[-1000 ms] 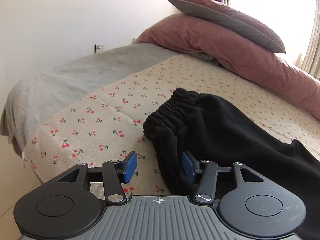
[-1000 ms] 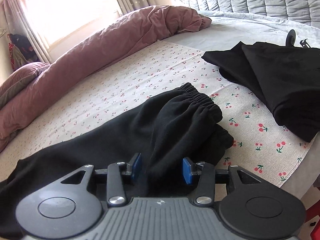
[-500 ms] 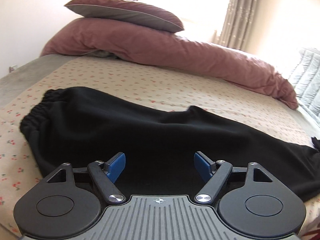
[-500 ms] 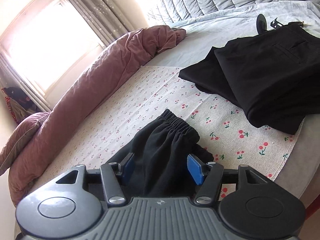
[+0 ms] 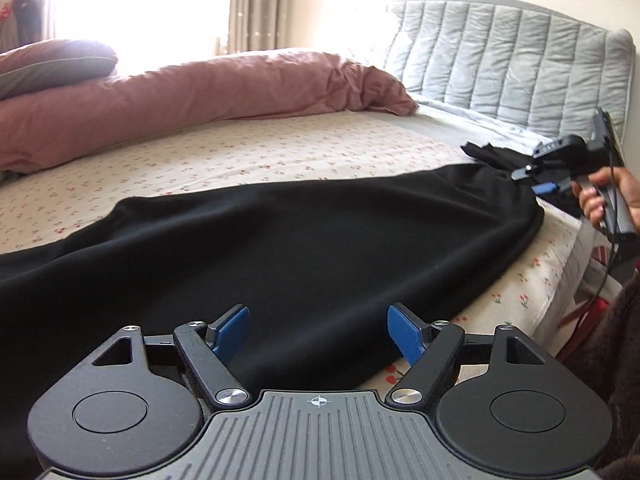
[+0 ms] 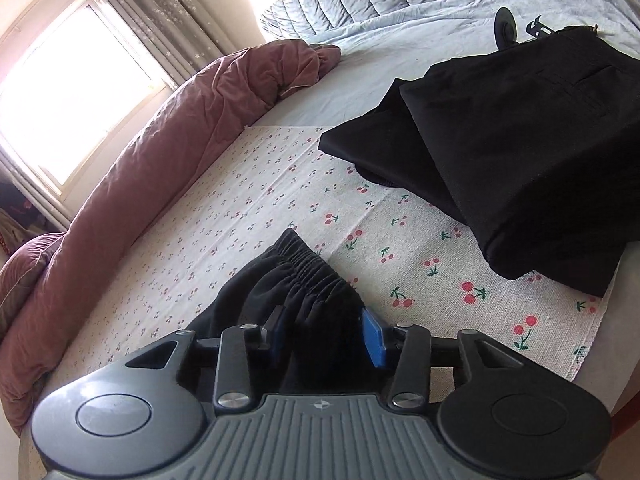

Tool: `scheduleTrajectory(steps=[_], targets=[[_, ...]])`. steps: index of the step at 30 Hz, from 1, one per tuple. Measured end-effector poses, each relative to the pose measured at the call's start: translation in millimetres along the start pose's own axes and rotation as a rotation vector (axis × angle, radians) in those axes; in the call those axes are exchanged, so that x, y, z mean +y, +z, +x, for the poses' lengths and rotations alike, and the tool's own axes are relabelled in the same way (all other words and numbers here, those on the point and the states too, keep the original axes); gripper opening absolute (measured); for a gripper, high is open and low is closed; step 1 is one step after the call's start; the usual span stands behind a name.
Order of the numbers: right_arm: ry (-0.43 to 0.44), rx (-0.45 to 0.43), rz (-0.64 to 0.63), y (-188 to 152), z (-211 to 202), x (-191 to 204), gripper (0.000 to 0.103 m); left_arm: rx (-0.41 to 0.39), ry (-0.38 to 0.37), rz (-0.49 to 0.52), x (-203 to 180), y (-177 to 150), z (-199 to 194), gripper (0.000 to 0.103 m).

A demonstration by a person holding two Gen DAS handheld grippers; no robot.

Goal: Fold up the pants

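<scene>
Black pants (image 5: 304,248) lie stretched across the cherry-print sheet (image 5: 280,152) on the bed. My left gripper (image 5: 320,332) is open, its blue pads wide apart over the middle of the pants. My right gripper (image 6: 328,332) is open with the elastic end of the pants (image 6: 304,276) bunched between its pads. The right gripper also shows in the left wrist view (image 5: 560,176), held by a hand at the far end of the pants.
A stack of folded black garments (image 6: 520,152) lies on the bed to the right. A pink duvet (image 5: 192,96) runs along the far side below a bright window. A quilted grey headboard (image 5: 500,52) stands at the back. The bed edge (image 5: 560,280) is on the right.
My left gripper has swung right along the pants from the elastic end to the middle and opened wider. My right gripper has moved toward the elastic end at its side.
</scene>
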State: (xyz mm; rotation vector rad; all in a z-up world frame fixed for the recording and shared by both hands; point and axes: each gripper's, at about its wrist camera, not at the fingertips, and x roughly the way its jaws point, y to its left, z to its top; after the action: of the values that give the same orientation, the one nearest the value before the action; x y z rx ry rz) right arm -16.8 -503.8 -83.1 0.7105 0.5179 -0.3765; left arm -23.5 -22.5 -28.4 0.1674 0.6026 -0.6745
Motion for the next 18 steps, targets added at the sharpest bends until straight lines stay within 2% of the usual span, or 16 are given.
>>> scheduleTrajectory(steps=[1,2,3,4,7,8,9,11,12,15,18], targets=[[-0.009,0.000,-0.012,0,3,2,0.036,0.012,-0.001,0.017,-1,-1,4,0.075],[-0.024,-0.006,-0.033,-1,4,4,0.030,0.022,0.001,0.028,-3,-2,6,0.071],[-0.041,-0.012,-0.057,-1,5,7,0.020,0.030,-0.002,0.037,-4,-4,8,0.066],[-0.050,-0.016,-0.074,-1,5,9,0.016,0.037,-0.004,0.047,-5,-6,10,0.064],[-0.047,-0.052,-0.067,2,-4,12,0.012,0.058,-0.005,0.091,-7,-9,16,0.060],[-0.036,-0.071,-0.064,3,-8,14,0.012,0.066,-0.007,0.100,-7,-11,17,0.055],[-0.028,-0.086,-0.067,4,-12,16,0.012,0.068,-0.011,0.103,-7,-11,18,0.038],[-0.020,-0.111,-0.082,4,-19,21,0.012,0.065,-0.004,0.107,-6,-9,19,0.013],[-0.015,-0.123,-0.090,4,-23,24,0.011,0.052,0.010,0.108,-6,-8,16,0.007],[-0.013,-0.141,-0.105,4,-35,26,0.011,-0.030,0.042,0.102,-1,1,-7,0.002],[-0.038,-0.108,-0.130,0,-37,23,0.011,-0.043,0.022,0.096,7,3,-23,0.002]])
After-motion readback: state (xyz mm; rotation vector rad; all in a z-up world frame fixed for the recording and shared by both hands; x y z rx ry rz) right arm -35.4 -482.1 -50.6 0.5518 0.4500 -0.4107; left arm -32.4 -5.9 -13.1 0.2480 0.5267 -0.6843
